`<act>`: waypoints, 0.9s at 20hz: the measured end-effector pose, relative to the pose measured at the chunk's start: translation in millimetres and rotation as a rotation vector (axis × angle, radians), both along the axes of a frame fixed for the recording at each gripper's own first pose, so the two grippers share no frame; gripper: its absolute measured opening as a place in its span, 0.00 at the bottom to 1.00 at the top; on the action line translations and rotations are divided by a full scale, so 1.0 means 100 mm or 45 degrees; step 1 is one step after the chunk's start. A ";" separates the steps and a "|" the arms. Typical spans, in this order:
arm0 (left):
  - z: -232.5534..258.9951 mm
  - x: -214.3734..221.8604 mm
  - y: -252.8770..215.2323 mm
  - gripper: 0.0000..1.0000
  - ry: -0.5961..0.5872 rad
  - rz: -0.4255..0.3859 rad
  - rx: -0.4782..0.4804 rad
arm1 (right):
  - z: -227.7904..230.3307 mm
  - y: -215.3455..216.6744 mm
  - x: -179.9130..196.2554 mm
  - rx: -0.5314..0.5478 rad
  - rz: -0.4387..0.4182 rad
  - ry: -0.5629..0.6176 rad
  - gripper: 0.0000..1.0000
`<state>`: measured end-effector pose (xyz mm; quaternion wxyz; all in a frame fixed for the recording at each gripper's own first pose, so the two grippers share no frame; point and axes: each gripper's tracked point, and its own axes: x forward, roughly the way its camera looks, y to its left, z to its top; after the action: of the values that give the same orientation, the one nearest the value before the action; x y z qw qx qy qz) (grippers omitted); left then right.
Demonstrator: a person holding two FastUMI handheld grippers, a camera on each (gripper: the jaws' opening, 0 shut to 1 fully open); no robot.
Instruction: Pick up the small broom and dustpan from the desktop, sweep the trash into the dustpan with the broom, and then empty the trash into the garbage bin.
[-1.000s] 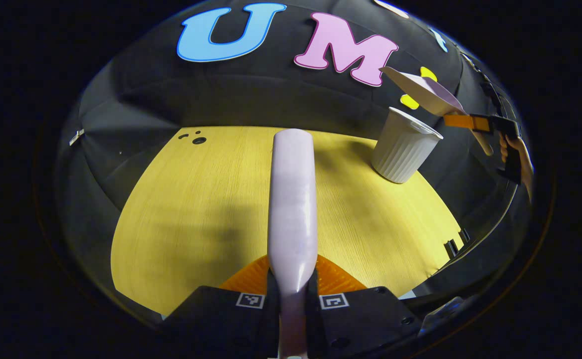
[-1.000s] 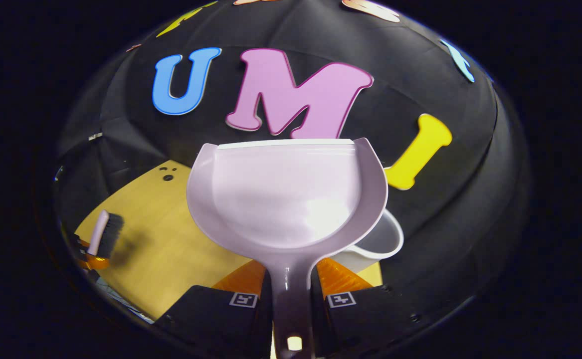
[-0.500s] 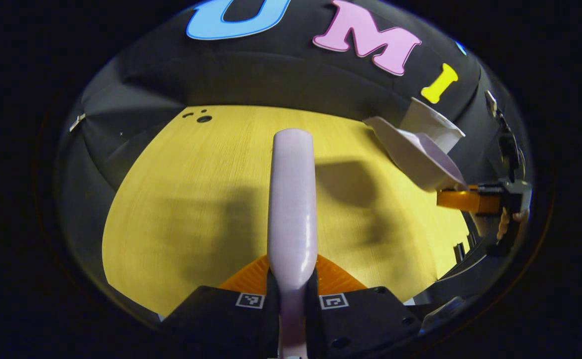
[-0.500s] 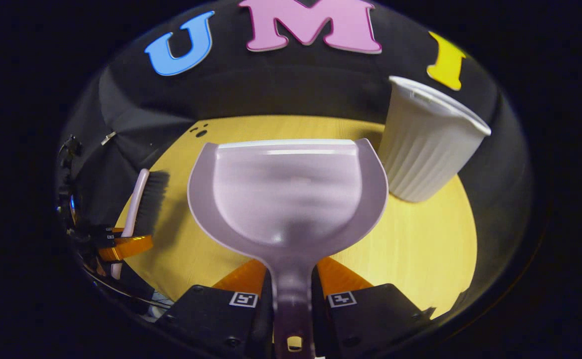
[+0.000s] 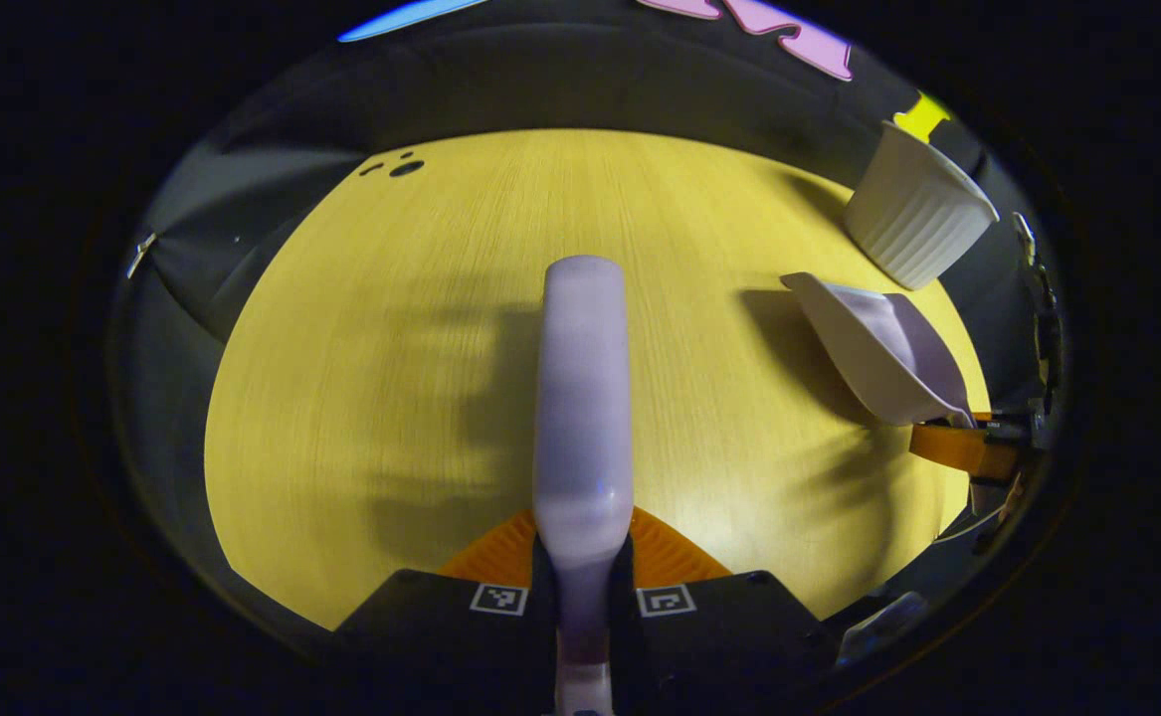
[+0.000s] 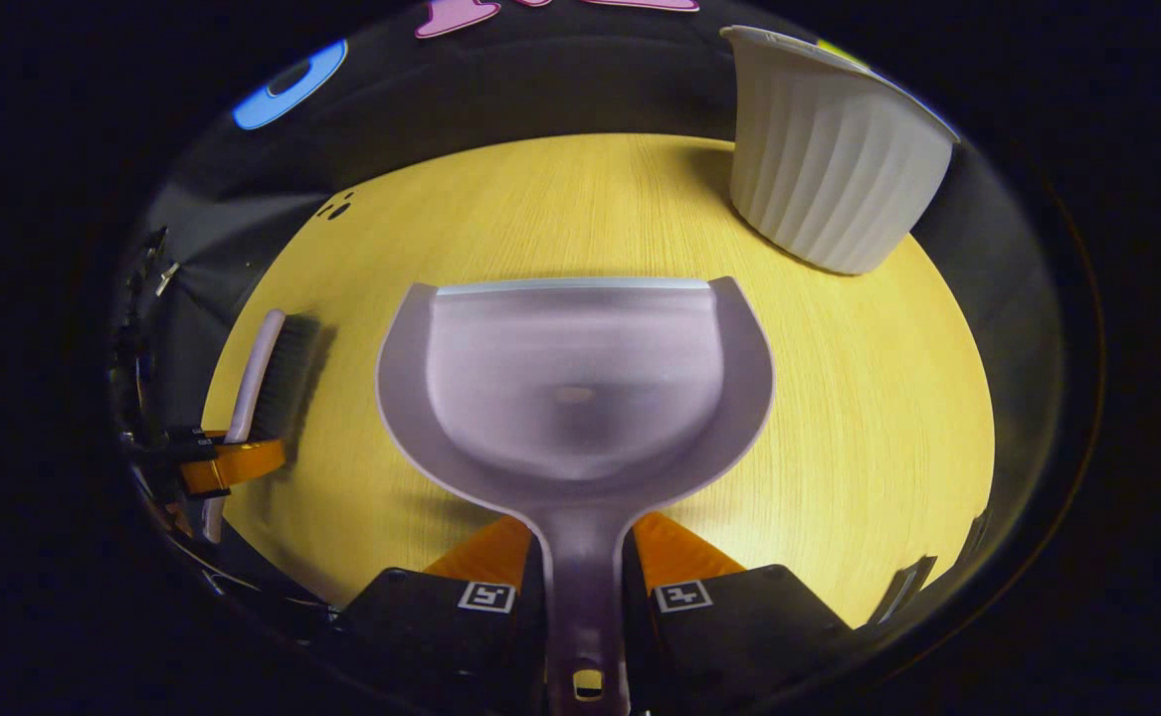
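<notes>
1. The left gripper (image 5: 582,587) has its fingers closed on the handle of the broom (image 5: 582,398), which hangs over the bare wooden worktop (image 5: 391,378).
2. The right gripper (image 6: 585,597) clamps the stem of the dustpan (image 6: 572,388); the pan is off the surface, its front lip pointing away over the worktop.
3. The bin (image 6: 824,169), a ribbed white cup, stands upright at the far right of the worktop, apart from the pan.
4. I judge the emptying is done: the pan looks bare and I can spot no trash on the wood. The next move would be to lay both tools down flat on the worktop and release them.
5. The inside of the bin is hidden from here, so its contents can't be confirmed. The broom's bristles are hidden in the left gripper view; in the right gripper view they hang dark beside the handle.
</notes>
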<state>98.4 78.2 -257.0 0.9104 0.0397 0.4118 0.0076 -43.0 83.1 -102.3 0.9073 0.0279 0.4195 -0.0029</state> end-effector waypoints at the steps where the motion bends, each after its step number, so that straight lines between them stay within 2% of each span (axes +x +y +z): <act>1: 0.03 0.01 0.00 0.25 0.016 0.003 0.022 | -0.01 0.00 -0.02 -0.010 -0.007 0.012 0.36; 4: 0.00 0.06 -0.02 0.28 0.060 -0.016 0.086 | 0.00 0.00 -0.02 -0.081 0.016 0.023 0.36; 7: -0.04 0.07 -0.04 0.30 0.074 -0.028 0.072 | -0.01 0.07 -0.03 -0.049 0.039 0.038 0.39; 9: -0.03 0.10 -0.08 0.38 0.070 -0.044 0.046 | -0.02 0.12 -0.06 -0.028 0.048 0.050 0.48; 10: -0.04 0.08 -0.11 0.46 0.064 -0.057 0.039 | -0.01 0.14 -0.06 -0.018 0.048 0.046 0.57; 11: -0.01 0.04 -0.13 0.62 0.055 -0.070 0.045 | 0.01 0.15 -0.06 -0.009 0.046 0.034 0.65; 12: 0.01 0.07 -0.12 0.78 0.035 -0.078 0.056 | 0.07 0.16 -0.05 0.009 0.046 0.017 0.90; 13: 0.04 0.08 -0.11 0.94 0.005 -0.088 0.073 | 0.09 0.16 -0.08 0.015 0.039 0.007 1.00; 16: 0.36 0.02 -0.15 0.95 -0.163 -0.147 0.105 | 0.31 0.10 -0.14 0.000 0.016 -0.073 0.99; 18: 0.66 -0.07 -0.21 0.95 -0.320 -0.179 0.113 | 0.56 0.05 -0.18 -0.029 -0.005 -0.190 0.99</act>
<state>91.8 57.4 -191.0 0.9504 0.1074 0.2901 -0.0333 -60.7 88.2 -46.6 0.9364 0.0187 0.3504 -0.0074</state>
